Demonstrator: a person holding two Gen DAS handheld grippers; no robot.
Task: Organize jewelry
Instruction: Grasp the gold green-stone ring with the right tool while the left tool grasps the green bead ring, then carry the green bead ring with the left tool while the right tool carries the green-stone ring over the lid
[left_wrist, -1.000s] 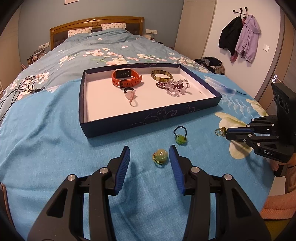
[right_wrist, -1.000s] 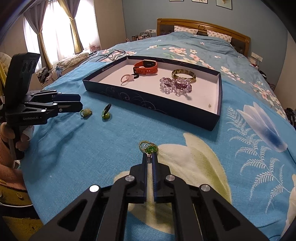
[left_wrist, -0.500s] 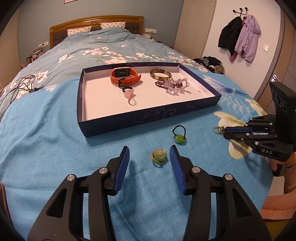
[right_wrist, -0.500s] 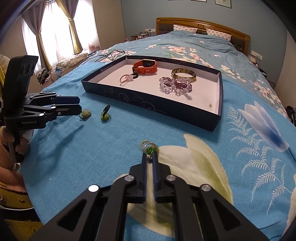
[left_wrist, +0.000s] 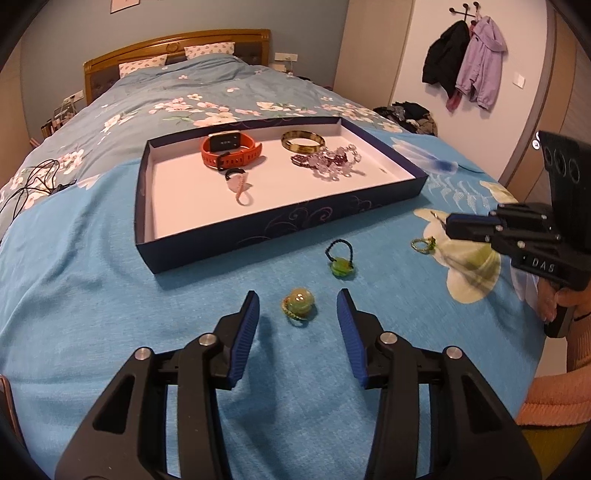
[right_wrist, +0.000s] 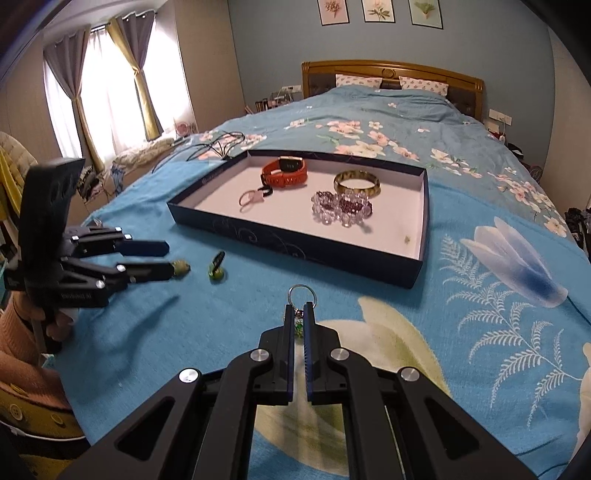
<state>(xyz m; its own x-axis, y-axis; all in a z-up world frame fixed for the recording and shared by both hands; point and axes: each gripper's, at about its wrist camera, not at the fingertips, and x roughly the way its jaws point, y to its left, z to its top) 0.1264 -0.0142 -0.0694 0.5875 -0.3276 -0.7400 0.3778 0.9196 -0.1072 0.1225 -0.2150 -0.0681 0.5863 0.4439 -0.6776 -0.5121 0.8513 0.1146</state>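
Green ring btwn closing L jaws

2 close fisheye wrist views, angled down over the bed from opposite sides, both sharing the tray.

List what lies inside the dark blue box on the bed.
Inside the box: an orange watch, a green bangle, clear and purple beads, a small pink ring piece. A tiny speck is too small to identify.
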